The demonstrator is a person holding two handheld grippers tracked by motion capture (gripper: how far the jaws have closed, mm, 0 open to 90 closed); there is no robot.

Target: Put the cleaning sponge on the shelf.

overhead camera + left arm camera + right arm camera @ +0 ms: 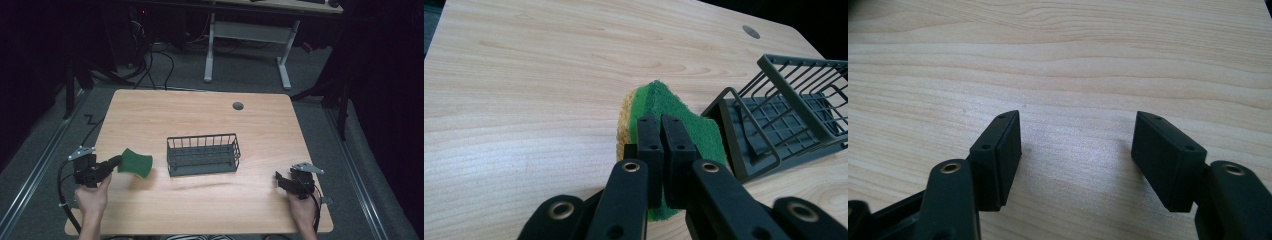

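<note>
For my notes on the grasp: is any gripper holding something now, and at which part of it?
The left gripper is shut on the green sponge, pinching it at its near edge. The right gripper is open over bare table and holds nothing.

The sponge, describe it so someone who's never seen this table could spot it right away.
Start at the wooden table and find the dark wire basket near its middle. Just left of the basket, the left gripper pinches the sponge. It is the one bright green item, with a yellow underside.
</note>
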